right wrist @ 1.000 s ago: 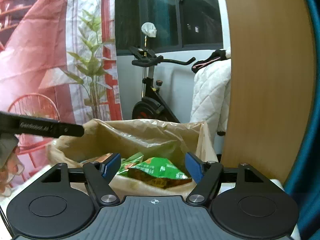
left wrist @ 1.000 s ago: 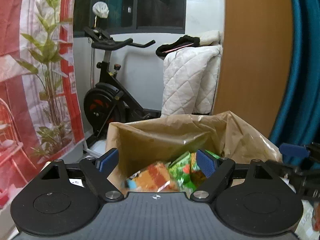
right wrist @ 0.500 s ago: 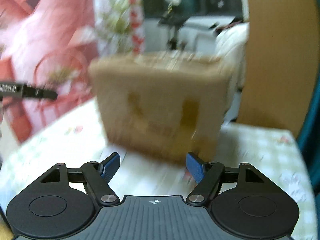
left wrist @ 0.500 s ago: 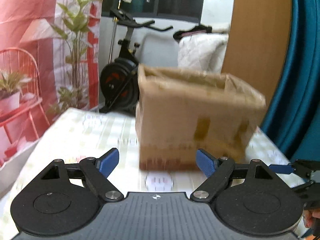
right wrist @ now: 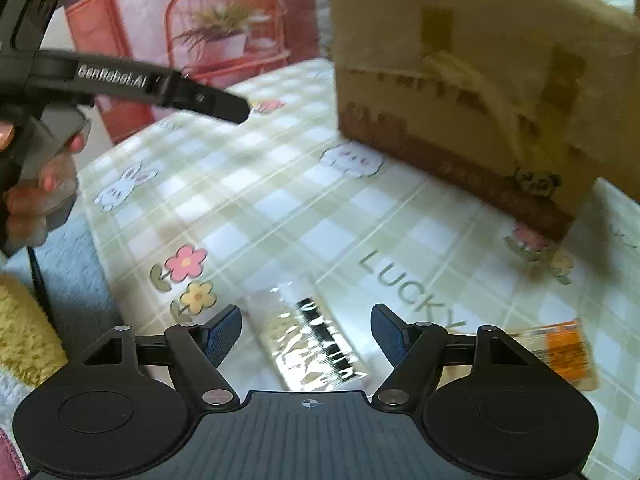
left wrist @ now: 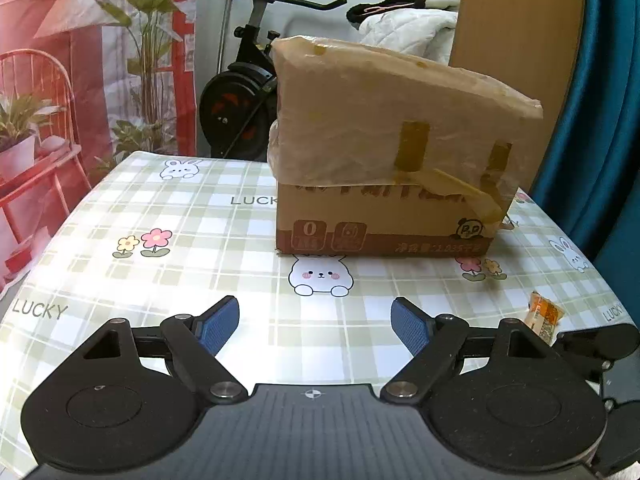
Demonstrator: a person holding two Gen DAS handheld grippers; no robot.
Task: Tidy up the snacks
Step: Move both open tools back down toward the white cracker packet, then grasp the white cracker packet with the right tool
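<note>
A cardboard box (left wrist: 384, 216) with a plastic liner folded over its rim stands on the checked tablecloth (left wrist: 180, 240); its inside is hidden. My left gripper (left wrist: 314, 312) hovers open in front of the box with nothing between its fingers. My right gripper (right wrist: 306, 316) points down at the table, and its jaws are closing. A silver snack packet (right wrist: 308, 340) lies flat between them, and the pads do not press on it. An orange snack packet (right wrist: 560, 344) lies just right of that gripper, also seen as the orange packet (left wrist: 544, 314) at the table's right edge. The box (right wrist: 460, 100) is blurred here.
A hand (right wrist: 40, 184) holds the left gripper's handle at the left of the right wrist view, its finger (right wrist: 216, 102) reaching over the table. Behind the table stand an exercise bike (left wrist: 240, 100), a wooden panel (left wrist: 520, 20) and a blue curtain (left wrist: 600, 120).
Both grippers have come down from over the box's open top to the table in front of it. The snacks inside are out of sight. The right gripper has tipped down onto the packets.
</note>
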